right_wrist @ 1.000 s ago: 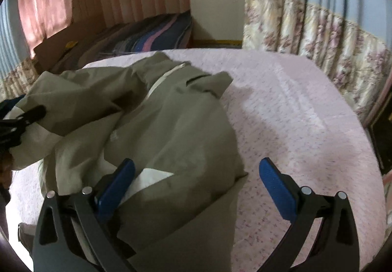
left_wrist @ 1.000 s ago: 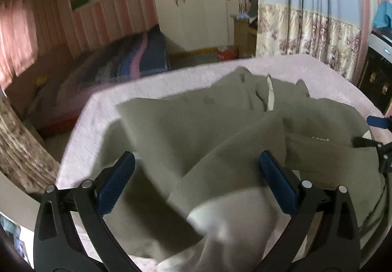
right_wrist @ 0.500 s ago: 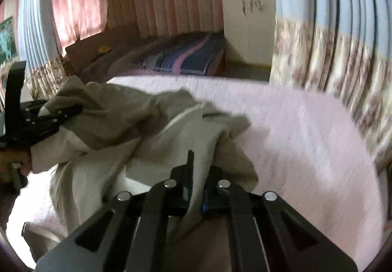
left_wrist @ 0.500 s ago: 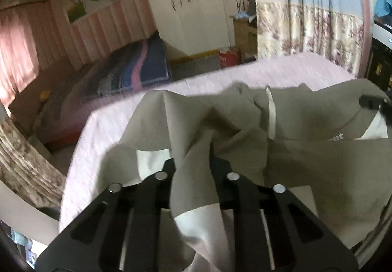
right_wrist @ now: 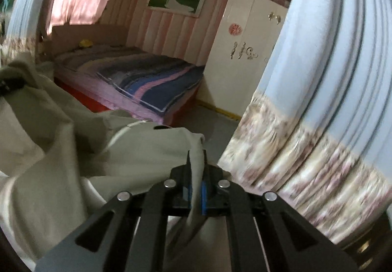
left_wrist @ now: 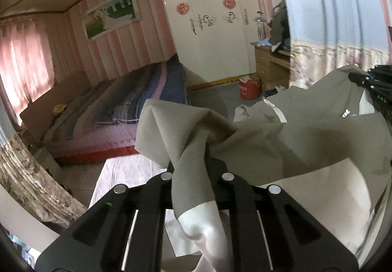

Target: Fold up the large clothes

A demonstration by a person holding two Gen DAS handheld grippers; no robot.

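Where both stood open over the heap a second ago, the left hand-held gripper (left_wrist: pixel 196 161) and right hand-held gripper (right_wrist: pixel 196 171) are now clamped on the olive jacket (left_wrist: pixel 294 134), raised off the pink desk (left_wrist: pixel 122 174), probably to spread it flat before folding.

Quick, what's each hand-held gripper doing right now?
Left hand-held gripper: closed, holding the olive jacket.
Right hand-held gripper: closed, holding the same jacket.

Garment (left_wrist: pixel 289 139) olive-grey, white lining. Bedspread (right_wrist: pixel 156 78) blue, pink, grey stripes. Curtain (right_wrist: pixel 325 90) pale blue, floral hem. Wardrobe (left_wrist: pixel 213 26) white.
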